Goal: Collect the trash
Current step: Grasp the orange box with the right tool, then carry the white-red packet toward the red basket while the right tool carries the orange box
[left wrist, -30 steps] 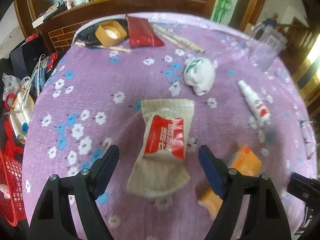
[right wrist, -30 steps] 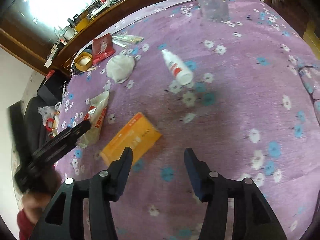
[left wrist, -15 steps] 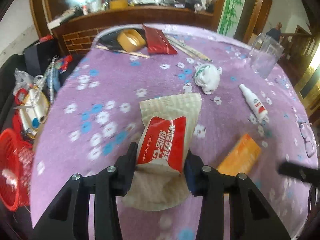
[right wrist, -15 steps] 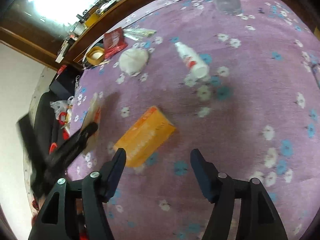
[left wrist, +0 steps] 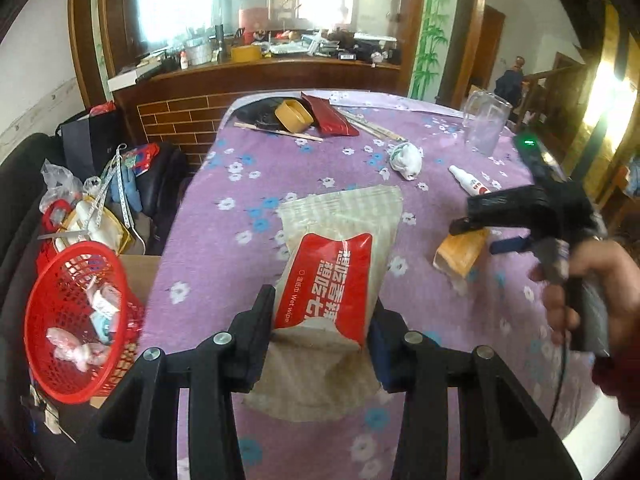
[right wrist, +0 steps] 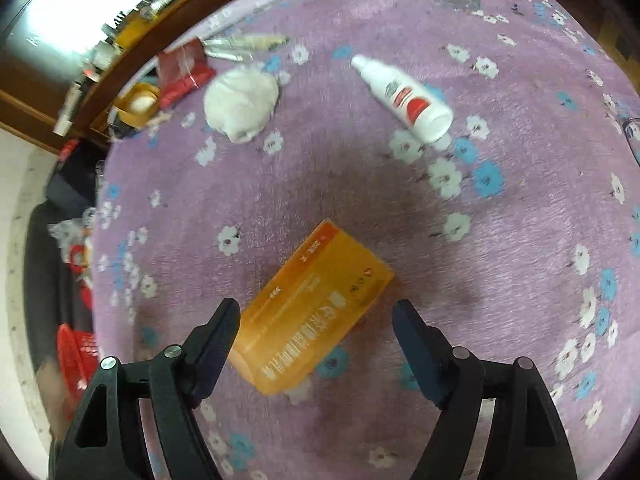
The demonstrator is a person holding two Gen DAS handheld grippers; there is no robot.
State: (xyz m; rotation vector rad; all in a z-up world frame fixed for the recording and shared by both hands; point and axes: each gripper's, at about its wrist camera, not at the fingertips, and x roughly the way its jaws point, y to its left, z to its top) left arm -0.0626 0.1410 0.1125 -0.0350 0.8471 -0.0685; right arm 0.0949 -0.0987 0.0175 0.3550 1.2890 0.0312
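At the far left, off the table's edge, we see a red basket [left wrist: 76,320] that already holds a few scraps of rubbish, with a cardboard box [left wrist: 138,270] just behind it. Our left gripper [left wrist: 320,334] has its jaws pressed against both sides of a wet-wipe packet [left wrist: 332,276], beige with a red label, and holds it clear above the purple flowered tablecloth [left wrist: 240,208]. Farther back on the cloth lie a yellow tape roll [left wrist: 294,116] and a red pouch [left wrist: 330,118]. Toward the right rest a crumpled white wad [right wrist: 240,98] and a small white spray bottle [right wrist: 404,96] on its side, well apart from each other, with a clear jug [left wrist: 486,126] at the far right edge. Our right gripper [right wrist: 316,334] has just been spreading its jaws and stands wide over an orange box [right wrist: 310,308] that lies flat on the cloth between them; the pads do not press on it.
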